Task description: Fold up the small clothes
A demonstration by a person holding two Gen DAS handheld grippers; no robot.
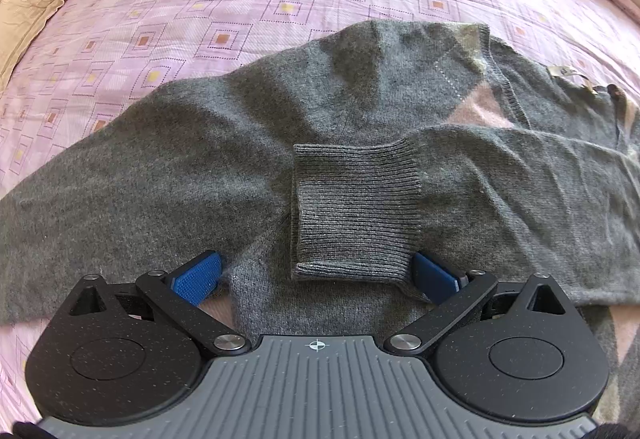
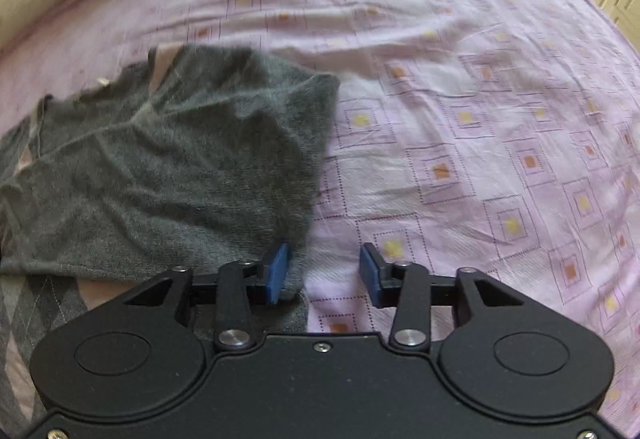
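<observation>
Jaws of our left gripper gape wide around the grey sweater's ribbed cuff; our right gripper stands partly open, left pad touching the sweater's edge on the bed.

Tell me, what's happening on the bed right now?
Left tongs open, straddling sleeve cuff. Right tongs open, empty. Grey sweater half folded. Nothing blocking.
</observation>
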